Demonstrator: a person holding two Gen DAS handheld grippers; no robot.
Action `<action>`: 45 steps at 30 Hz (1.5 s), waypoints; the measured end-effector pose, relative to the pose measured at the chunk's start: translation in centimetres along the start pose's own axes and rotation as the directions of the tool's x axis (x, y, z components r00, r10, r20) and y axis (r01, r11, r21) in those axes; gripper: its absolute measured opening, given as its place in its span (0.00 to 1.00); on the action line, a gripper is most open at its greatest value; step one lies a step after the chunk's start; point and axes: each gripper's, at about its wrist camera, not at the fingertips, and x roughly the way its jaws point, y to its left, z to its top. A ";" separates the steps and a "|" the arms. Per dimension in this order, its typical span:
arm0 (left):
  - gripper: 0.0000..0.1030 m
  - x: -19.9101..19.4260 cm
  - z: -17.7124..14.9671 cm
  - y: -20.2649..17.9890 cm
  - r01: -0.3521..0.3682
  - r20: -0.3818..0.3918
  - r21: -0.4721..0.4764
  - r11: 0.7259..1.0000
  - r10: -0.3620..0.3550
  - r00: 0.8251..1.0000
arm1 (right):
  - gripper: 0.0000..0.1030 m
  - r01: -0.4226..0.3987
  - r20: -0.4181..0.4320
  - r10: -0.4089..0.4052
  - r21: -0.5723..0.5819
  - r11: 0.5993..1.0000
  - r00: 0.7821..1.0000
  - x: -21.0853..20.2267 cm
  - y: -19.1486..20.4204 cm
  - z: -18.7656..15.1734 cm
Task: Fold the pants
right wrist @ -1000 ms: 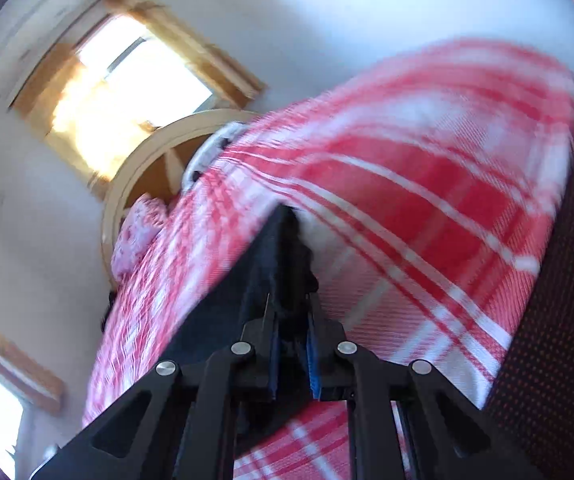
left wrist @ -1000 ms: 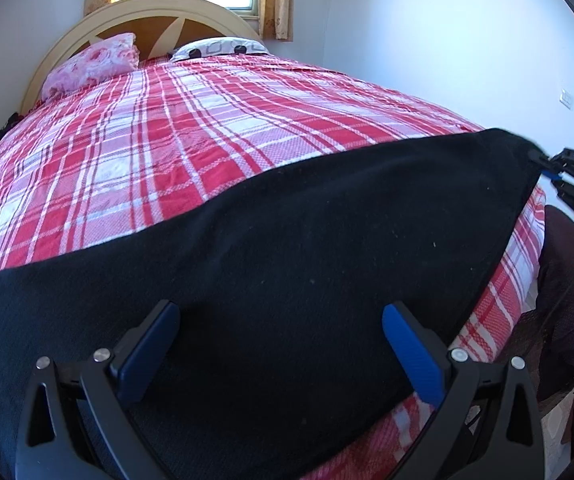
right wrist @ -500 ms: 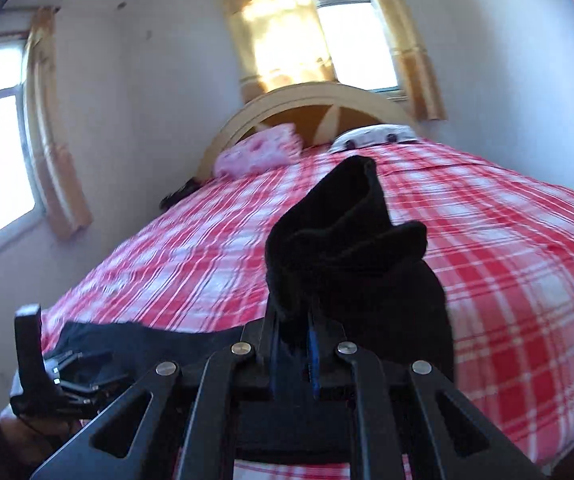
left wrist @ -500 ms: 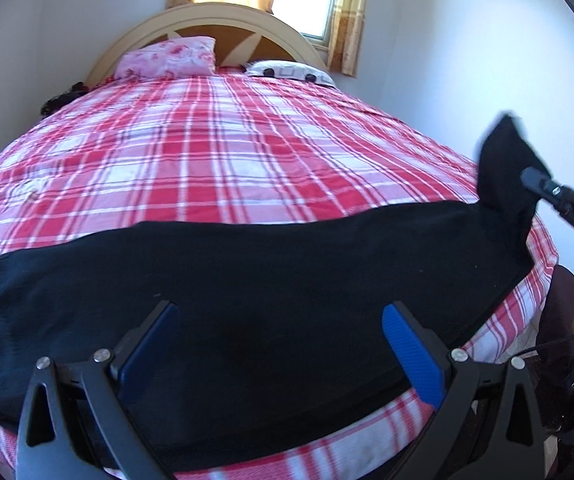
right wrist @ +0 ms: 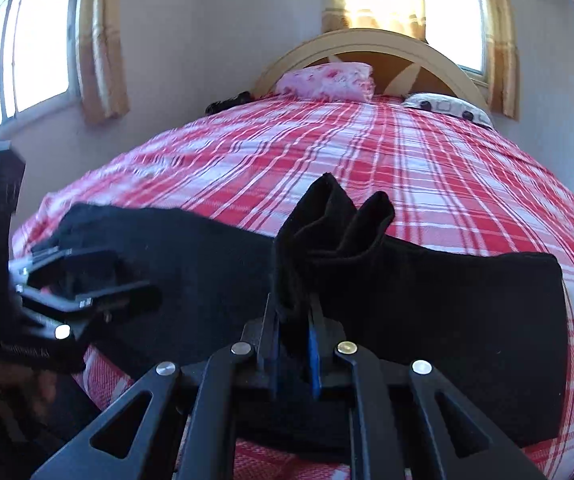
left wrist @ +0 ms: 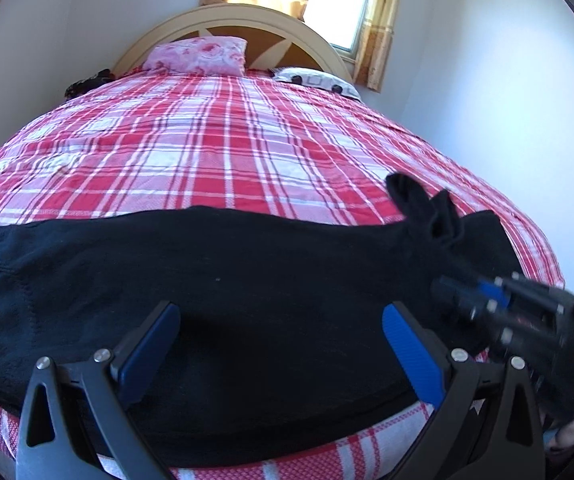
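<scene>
Black pants (left wrist: 227, 280) lie stretched across the near edge of the red plaid bed (left wrist: 215, 152). My left gripper (left wrist: 279, 344) is open and empty, its blue pads just above the pants' middle. My right gripper (right wrist: 293, 320) is shut on the pants' leg end (right wrist: 335, 220), which sticks up bunched between its fingers. In the left wrist view the right gripper (left wrist: 447, 284) comes in from the right, holding that end (left wrist: 423, 204) lifted over the rest of the pants. In the right wrist view the left gripper (right wrist: 99, 280) shows at the left over the pants (right wrist: 447, 312).
A pink flowered pillow (left wrist: 199, 56) and a white patterned pillow (left wrist: 315, 80) lie against the arched headboard (left wrist: 239, 20). A dark object (left wrist: 87, 82) sits at the bed's far left. Walls stand close on both sides, with curtained windows (right wrist: 35, 48).
My right gripper has carried the pants' end inward from the right bed edge, toward the left gripper and over the pants. The left gripper stayed open, tilting to face the headboard.
</scene>
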 end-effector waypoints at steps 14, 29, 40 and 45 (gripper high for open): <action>1.00 0.6 0.6 -0.7 0.055 -0.018 -0.001 0.998 -0.055 0.998 | 0.41 -0.016 -0.073 0.000 -0.216 0.976 0.997 -0.9 2.0 -1.7; 0.67 6.5 2.5 -6.8 0.199 -0.146 0.039 0.979 -0.192 0.970 | 0.43 0.198 0.012 -0.204 0.183 0.963 0.979 -6.6 -13.1 -1.8; 0.11 4.7 2.2 -7.6 0.234 -0.148 0.069 0.970 -0.222 0.964 | 0.43 0.240 -0.037 -0.237 0.212 0.948 0.971 -5.6 -14.4 -2.9; 0.11 3.8 2.3 -6.6 0.221 -0.143 0.042 0.974 -0.213 0.966 | 0.45 0.240 -0.033 -0.238 0.199 0.950 0.971 -5.6 -14.0 -2.9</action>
